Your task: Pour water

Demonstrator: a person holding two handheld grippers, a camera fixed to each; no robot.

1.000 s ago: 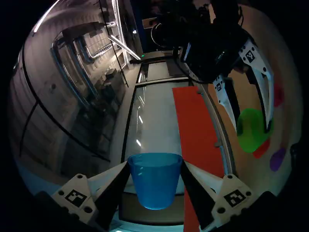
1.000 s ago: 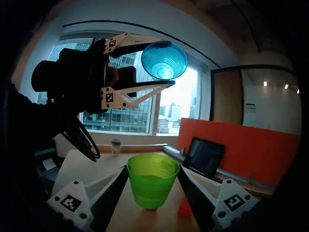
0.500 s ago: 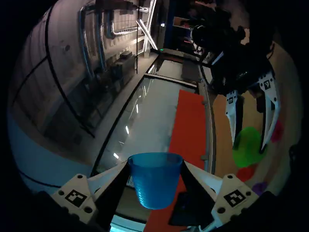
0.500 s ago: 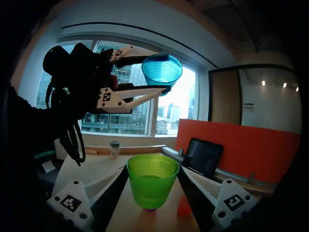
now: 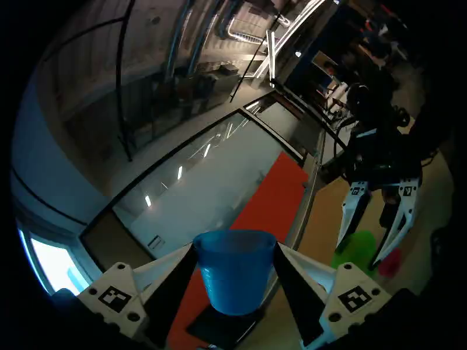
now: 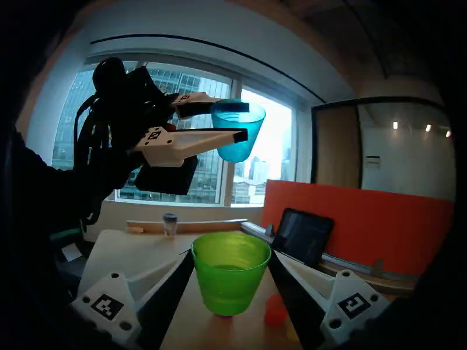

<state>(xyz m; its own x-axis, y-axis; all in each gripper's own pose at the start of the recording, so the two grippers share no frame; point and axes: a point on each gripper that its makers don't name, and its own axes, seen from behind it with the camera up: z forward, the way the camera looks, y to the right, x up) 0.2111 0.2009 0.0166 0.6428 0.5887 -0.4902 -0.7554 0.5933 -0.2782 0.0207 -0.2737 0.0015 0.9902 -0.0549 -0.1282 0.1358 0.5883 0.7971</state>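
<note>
Left gripper view: your left hand-held gripper (image 5: pixel 234 252) is clamped on the blue cup (image 5: pixel 234 286), which is upright and aloft; its contents are unclear.

Right gripper view: your right hand-held gripper (image 6: pixel 230 258) grips the green cup (image 6: pixel 230 286), seemingly resting on the surface (image 6: pixel 129 251).

Pour stage, I judge. Next, bring the blue rim over the green mouth and tilt slowly.
</note>
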